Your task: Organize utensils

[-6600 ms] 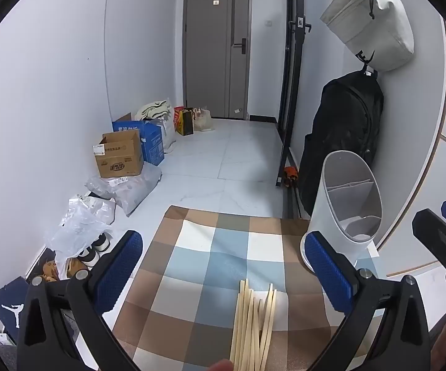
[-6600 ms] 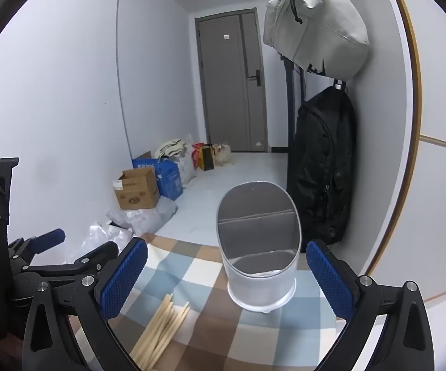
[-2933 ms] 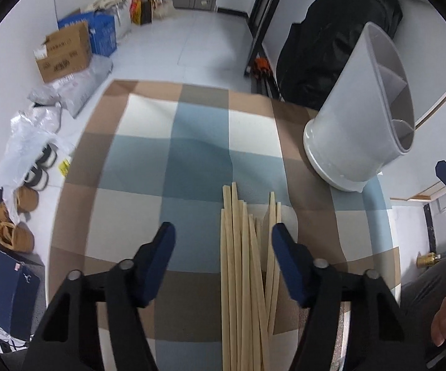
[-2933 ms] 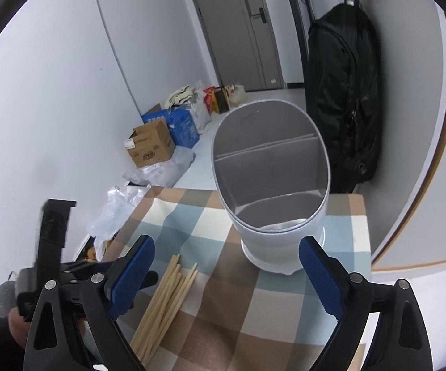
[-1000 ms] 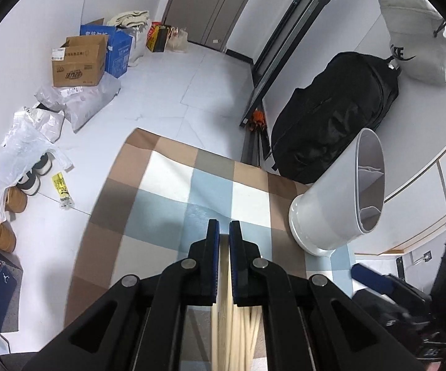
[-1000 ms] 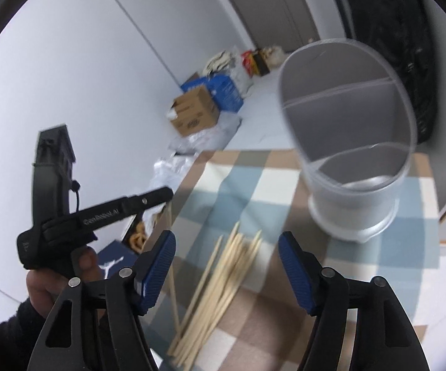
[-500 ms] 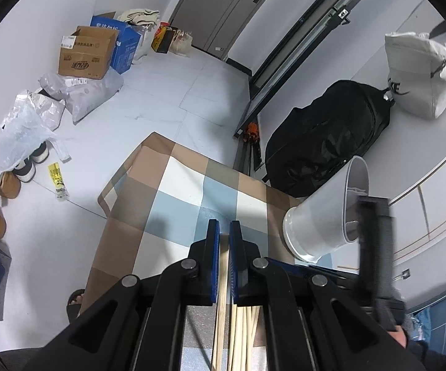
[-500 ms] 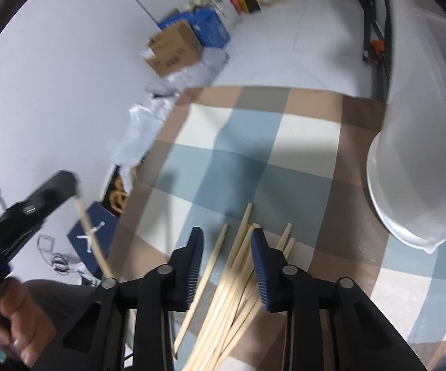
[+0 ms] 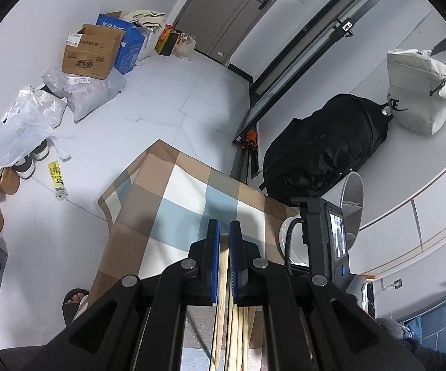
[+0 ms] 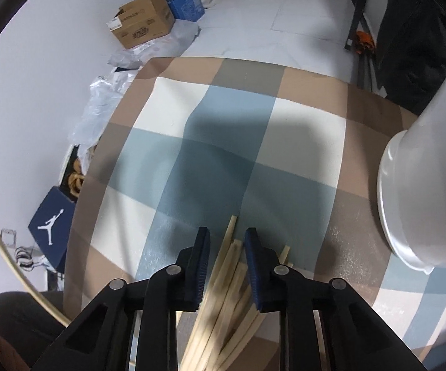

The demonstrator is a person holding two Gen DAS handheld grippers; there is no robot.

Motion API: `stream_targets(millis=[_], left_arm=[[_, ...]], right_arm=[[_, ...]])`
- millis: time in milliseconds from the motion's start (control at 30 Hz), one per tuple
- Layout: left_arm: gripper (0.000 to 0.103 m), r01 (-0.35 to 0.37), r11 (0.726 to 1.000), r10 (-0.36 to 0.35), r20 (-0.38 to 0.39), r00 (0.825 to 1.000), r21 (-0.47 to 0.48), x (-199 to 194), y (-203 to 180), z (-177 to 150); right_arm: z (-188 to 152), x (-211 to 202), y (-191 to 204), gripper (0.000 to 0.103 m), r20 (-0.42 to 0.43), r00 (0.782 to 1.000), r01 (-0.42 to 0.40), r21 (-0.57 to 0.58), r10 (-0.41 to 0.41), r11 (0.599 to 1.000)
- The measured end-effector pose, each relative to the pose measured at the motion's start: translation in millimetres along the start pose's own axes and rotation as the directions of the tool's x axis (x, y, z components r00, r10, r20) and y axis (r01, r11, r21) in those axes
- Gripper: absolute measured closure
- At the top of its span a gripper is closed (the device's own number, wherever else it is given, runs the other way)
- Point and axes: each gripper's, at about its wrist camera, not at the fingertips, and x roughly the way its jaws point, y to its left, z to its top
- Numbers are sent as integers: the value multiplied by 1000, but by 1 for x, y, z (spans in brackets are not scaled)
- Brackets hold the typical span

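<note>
- The left gripper (image 9: 224,259), at the lower centre of its own view, is pinched narrow on a single chopstick (image 9: 222,281) that runs straight down between the blue pads, lifted above the checked tablecloth (image 9: 176,204).
- That same stick appears as a pale curved line at the lower left edge of the right wrist view.
- The right gripper (image 10: 226,255), lower centre of its view, is part-open with its fingers straddling the far tips of the chopstick pile (image 10: 223,296) and nothing yet clamped.
- The pile's long axis runs roughly along the gripper's fingers, fanning out slightly toward the upper part of the frame.
- The sticks are thin, pale wood, square-ended, and overlapping loosely.
- The white utensil holder (image 10: 423,191) stands at the right edge of the frame, well apart from the pile; the right gripper looks nearer to it.
</note>
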Motion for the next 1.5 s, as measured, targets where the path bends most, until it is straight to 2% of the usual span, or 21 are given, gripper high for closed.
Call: stream_targets(millis=[33,133,167,400,467,633,700,767,933,1033,1100,1133,1333,1500], left_arm=[[101,2,1000,-2,0,1000,-5,0,0,0],[101,1,1000,-1,0,1000,-9,0,1,1],[101,2,1000,-2,1,1000,-9,-1,1,1],[101,-1,1000,1,3,1000,3,-1,-3,0],[101,-4,1000,4,1,1000,2,0,-3,-1],[101,-11,1000,11,-4,1000,-25,0,1,-1],[101,-13,1000,13,-7,1000,-27,0,2,-1],[101,-15,1000,15,-8,1000,-25,0,2,-2],[101,-18,1000,18,-10,1000,-20,0,0,-2],[101,-15,1000,15,-11,1000,-23,1,0,0],[101,-15,1000,15,-9,1000,-25,1,0,0],[101,-15,1000,14,-10,1000,-27,0,0,1],[101,-14,1000,14,-2,1000,-18,-2,0,-1],[101,-15,1000,15,10,1000,-12,-4,-3,0]], right_arm=[[0,0,0,94,4,1000,12,-4,-12,1000],[1,0,-1,97,22,1000,-1,8,1,1000],[1,-2,-3,103,36,999,-9,17,9,1000],[-1,-22,-10,103,121,991,-56,31,51,998],[-3,-25,-11,103,113,991,-78,40,73,996],[3,-13,-11,100,30,987,-160,47,159,986],[5,-7,-8,98,9,991,-137,36,137,990],[8,-2,-4,89,-8,995,-96,24,97,995],[13,2,9,82,-13,999,-42,-19,41,999],[10,3,21,82,2,999,37,-76,-37,996],[8,4,23,89,22,997,75,-96,-74,993],[7,3,22,98,29,997,72,-91,-70,993],[5,-8,7,99,90,996,-15,-8,16,1000],[-3,-45,-2,100,204,975,-89,15,84,996]])
